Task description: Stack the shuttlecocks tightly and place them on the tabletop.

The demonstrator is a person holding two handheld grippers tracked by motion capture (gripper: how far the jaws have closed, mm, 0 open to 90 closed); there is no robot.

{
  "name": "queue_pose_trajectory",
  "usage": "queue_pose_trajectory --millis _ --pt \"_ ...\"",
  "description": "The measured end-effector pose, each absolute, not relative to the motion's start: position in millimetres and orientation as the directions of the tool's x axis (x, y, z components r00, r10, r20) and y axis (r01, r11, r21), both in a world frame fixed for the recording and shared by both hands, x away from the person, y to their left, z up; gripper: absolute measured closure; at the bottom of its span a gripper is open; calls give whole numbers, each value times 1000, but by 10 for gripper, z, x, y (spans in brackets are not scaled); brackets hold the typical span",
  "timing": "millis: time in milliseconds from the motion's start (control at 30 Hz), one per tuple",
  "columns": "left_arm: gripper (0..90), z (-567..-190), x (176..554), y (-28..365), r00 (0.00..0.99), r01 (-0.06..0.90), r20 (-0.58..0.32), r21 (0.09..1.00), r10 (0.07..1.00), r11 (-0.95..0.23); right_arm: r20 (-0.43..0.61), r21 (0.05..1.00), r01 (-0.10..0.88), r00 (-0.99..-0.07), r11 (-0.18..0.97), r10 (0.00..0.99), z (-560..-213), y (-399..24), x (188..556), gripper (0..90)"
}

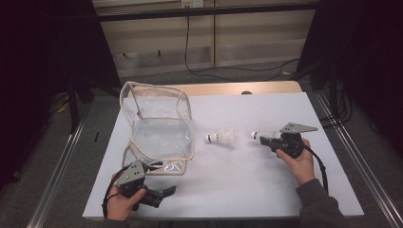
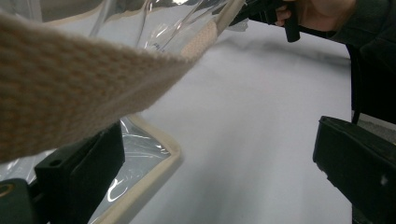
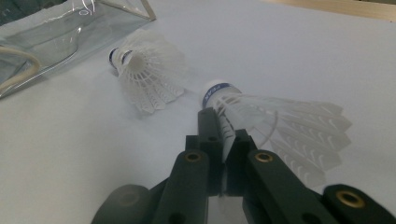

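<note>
A clear plastic bag [image 1: 159,126] with beige trim stands open on the left of the white table [image 1: 247,185]. One white shuttlecock [image 1: 221,138] lies on its side right of the bag, and it is at the upper left [image 3: 147,74] in the right gripper view. My right gripper [image 1: 265,139] is shut on the feathers of a second shuttlecock [image 1: 259,135], whose cork points left toward the first. Up close, the jaws [image 3: 224,128] pinch one feather of this shuttlecock [image 3: 280,116]. My left gripper [image 1: 164,192] stands open at the bag's near corner, its jaws wide apart [image 2: 219,177], and the beige strap [image 2: 70,93] hangs over the left jaw.
The bag's flat clear base with its beige border [image 2: 149,177] lies just beside my left jaw. Metal rails [image 1: 62,161] run along both sides of the table. A wooden edge [image 1: 237,88] shows at the table's far side, with cables on the floor behind.
</note>
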State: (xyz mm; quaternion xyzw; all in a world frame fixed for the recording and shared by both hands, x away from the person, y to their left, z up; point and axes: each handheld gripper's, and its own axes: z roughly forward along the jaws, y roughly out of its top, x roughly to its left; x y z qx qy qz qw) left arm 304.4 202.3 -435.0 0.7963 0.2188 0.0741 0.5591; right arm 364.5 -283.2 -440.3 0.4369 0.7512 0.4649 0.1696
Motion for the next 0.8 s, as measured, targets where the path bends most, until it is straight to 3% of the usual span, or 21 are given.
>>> queue_pose_trajectory --millis 800 --pt "21 -4356 3036 2023 890 272 -133 922 436 -276 156 853 483 -600 199 785 -4374 -2738 3648 893"
